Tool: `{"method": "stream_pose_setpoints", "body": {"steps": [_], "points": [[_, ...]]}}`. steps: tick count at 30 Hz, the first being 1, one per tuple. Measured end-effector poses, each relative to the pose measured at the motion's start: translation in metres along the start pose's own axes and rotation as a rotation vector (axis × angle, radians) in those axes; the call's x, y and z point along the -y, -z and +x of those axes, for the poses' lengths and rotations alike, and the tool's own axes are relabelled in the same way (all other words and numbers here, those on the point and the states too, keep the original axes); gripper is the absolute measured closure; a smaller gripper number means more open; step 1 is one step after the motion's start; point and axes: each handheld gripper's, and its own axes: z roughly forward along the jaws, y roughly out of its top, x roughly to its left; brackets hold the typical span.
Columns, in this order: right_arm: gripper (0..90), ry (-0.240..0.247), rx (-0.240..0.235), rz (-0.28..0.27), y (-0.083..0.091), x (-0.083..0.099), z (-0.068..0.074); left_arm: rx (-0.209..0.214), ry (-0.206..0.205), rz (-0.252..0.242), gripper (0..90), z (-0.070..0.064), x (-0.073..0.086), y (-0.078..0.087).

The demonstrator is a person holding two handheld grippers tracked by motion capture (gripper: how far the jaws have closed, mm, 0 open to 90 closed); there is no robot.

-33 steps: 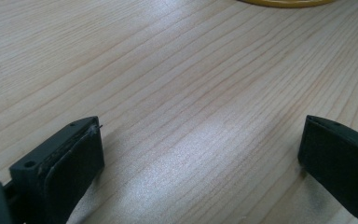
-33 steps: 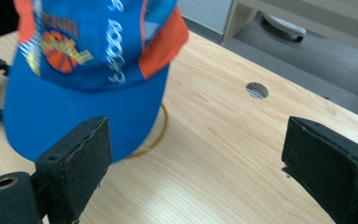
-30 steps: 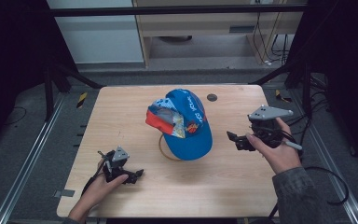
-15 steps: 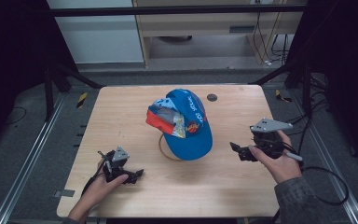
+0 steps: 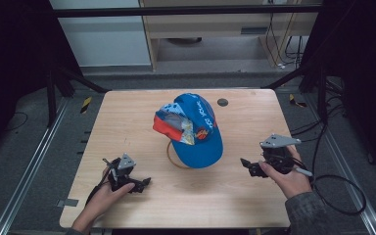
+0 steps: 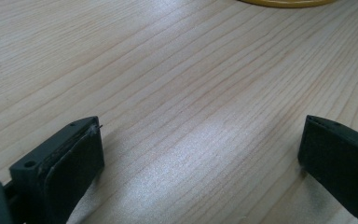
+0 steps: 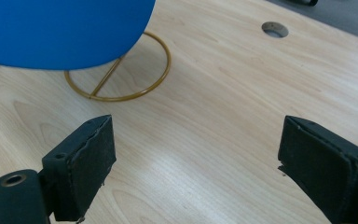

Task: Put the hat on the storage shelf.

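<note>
A blue cap (image 5: 196, 128) with a red and patterned front hangs on a gold wire stand (image 5: 172, 155) at the middle of the wooden table (image 5: 127, 112). In the right gripper view the cap's blue brim (image 7: 60, 32) overhangs the stand's ring base (image 7: 121, 70). My left gripper (image 5: 144, 183) rests low at the front left, open, with bare wood between its pads (image 6: 74, 163). At the front right my right gripper (image 5: 246, 166) is held open and points toward the cap, nothing between its fingers (image 7: 91, 158).
A round cable hole (image 5: 222, 102) is set in the table behind the cap, also seen as the hole (image 7: 275, 29) in the right gripper view. Black frame bars stand at both sides. A cable (image 5: 342, 196) loops off the table's right edge.
My right gripper has moved down and toward the table's front edge, lowering beside the cap. The left gripper and the cap have stayed put.
</note>
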Motion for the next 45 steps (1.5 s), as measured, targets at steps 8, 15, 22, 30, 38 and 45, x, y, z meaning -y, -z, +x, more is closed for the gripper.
{"method": "stream_pose_setpoints", "body": {"steps": [8,15,22,30,38,45], "points": [[12.0,-0.001,-0.009,0.02,-0.012,0.013,0.001,0.0,0.0,0.0,0.0,0.0,0.0,0.0],[12.1,-0.012,-0.019,0.033,-0.021,0.022,0.005,0.0,0.0,0.0,0.0,0.0,0.0,0.0],[12.5,-0.029,-0.028,0.055,-0.032,0.034,0.008,-0.001,0.0,0.0,0.0,0.0,0.0,0.0],[12.8,-0.05,-0.046,0.081,-0.044,0.051,0.012,-0.001,0.001,0.0,0.0,0.0,0.0,0.0],[12.8,-0.109,-0.048,0.082,-0.061,0.067,0.014,-0.001,0.001,0.0,0.0,0.0,0.0,0.0],[13.2,-0.171,-0.008,0.089,-0.078,0.077,0.014,-0.002,0.0,0.0,0.0,0.0,0.0,0.0]]}}
